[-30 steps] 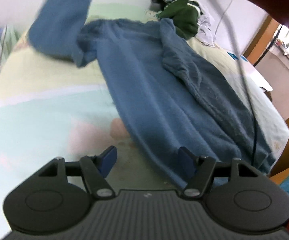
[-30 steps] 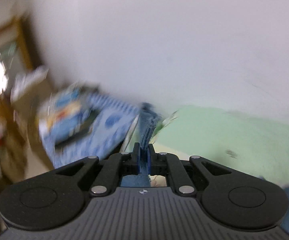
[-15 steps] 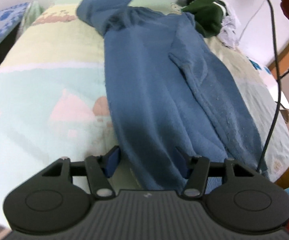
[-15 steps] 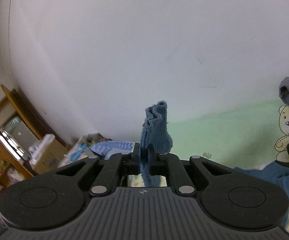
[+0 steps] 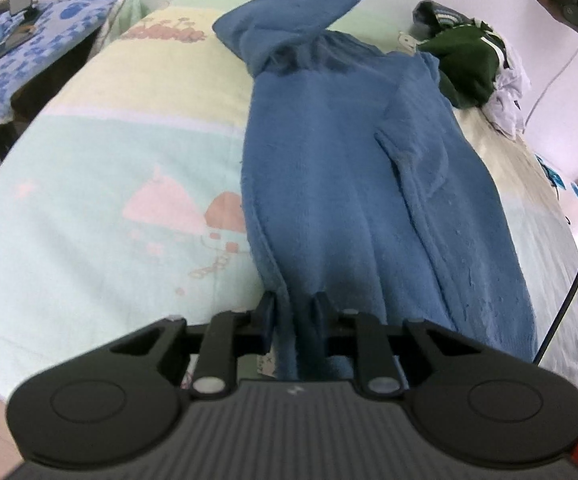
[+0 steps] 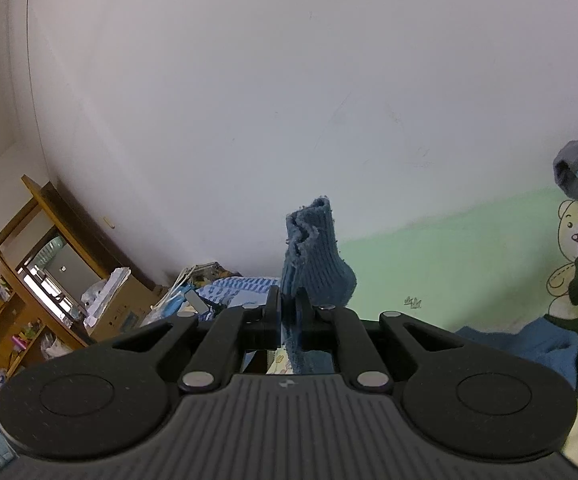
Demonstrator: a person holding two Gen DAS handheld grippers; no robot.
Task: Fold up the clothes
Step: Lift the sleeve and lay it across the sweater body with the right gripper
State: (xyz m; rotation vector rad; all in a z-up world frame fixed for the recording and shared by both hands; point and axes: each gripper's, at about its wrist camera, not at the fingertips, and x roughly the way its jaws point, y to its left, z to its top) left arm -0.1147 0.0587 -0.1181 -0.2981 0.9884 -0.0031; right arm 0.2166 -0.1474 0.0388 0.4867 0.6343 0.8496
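The left tool [image 5: 293,312] has just been closing, now pinching the blue sweater's [image 5: 353,184] near hem at the bed's [image 5: 89,168] near edge. The right tool [image 6: 289,312] pinches its cuff [image 6: 313,256], raised off the bed toward the wall [image 6: 289,100].

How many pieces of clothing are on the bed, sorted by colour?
Blue: 1, the blue sweater, gripped by both claws.
Dark green: 1, the green garment.
Grey striped: 1, the grey striped piece.
White: 1, the white cloth.
Total: 4, though the heap may hide more.
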